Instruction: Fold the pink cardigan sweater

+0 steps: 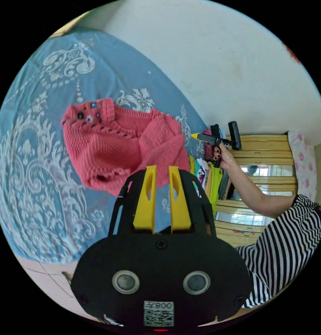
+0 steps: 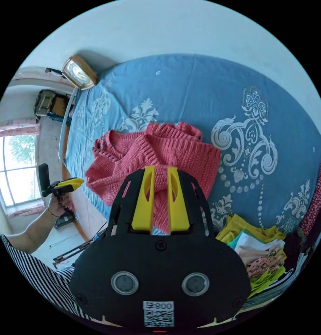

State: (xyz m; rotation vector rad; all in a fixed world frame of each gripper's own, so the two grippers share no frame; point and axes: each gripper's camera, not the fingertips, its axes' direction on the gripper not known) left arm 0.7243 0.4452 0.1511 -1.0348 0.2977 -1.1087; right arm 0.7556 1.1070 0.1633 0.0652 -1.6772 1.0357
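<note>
While lying bunched on bed [image 2: 202, 87], pink cardigan [image 1: 122, 143] looked part-folded; squaring off remained. Left gripper [image 1: 159, 174], right gripper [image 2: 159, 174]: narrowly parted, empty, near cardigan.

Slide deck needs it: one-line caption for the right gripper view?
Pink cardigan lies crumpled on blue bedspread; right claw hovers above it, empty.

Cardigan [image 1: 122, 146]: coral pink knit, dark stitched trim, small multicoloured flower beads near the collar. Bedsheet [image 1: 38, 167]: blue with white scroll and floral pattern. Left claw [image 1: 161, 174]: yellow jaws on a black body. Sleeve [image 1: 282, 240]: black and white stripes. Clothes pile [image 2: 258, 251]: yellow, green, white, pink
</note>
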